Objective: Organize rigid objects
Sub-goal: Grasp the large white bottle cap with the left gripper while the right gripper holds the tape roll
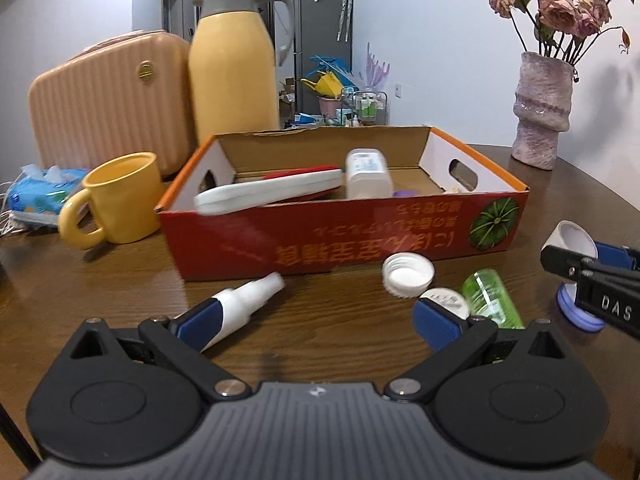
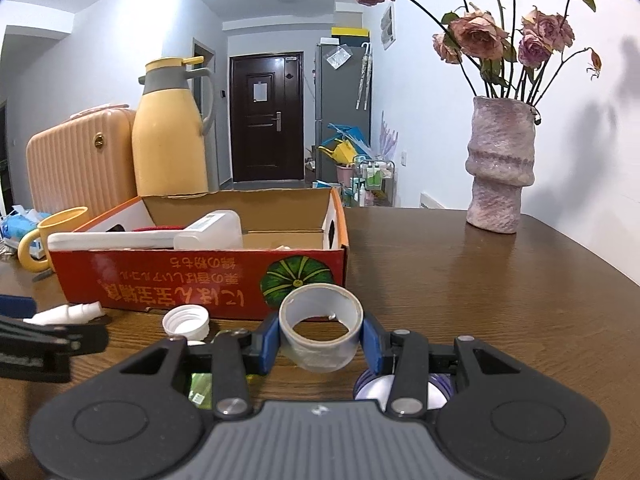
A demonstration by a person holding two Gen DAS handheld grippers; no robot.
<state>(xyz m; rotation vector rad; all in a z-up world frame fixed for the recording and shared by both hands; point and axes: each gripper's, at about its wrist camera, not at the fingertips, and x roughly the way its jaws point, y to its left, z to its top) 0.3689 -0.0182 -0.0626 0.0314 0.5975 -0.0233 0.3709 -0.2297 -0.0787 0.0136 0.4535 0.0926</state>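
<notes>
A red cardboard box (image 1: 344, 236) stands on the wooden table and holds a white case (image 1: 268, 194) and a white bottle (image 1: 366, 174). My left gripper (image 1: 316, 322) is open and empty, low over the table before the box. A white spray bottle (image 1: 248, 300) lies by its left finger. A white cap (image 1: 408, 276) and a green bottle (image 1: 490, 298) lie by its right finger. My right gripper (image 2: 320, 340) is shut on a tape roll (image 2: 320, 334), held above the table in front of the box (image 2: 200, 280). A purple-rimmed lid (image 2: 378, 390) lies beneath it.
A yellow mug (image 1: 116, 200), yellow thermos (image 1: 234, 60), peach case (image 1: 108, 100) and tissue pack (image 1: 40, 194) stand left of and behind the box. A pink vase with dried roses (image 2: 500, 164) stands at the back right.
</notes>
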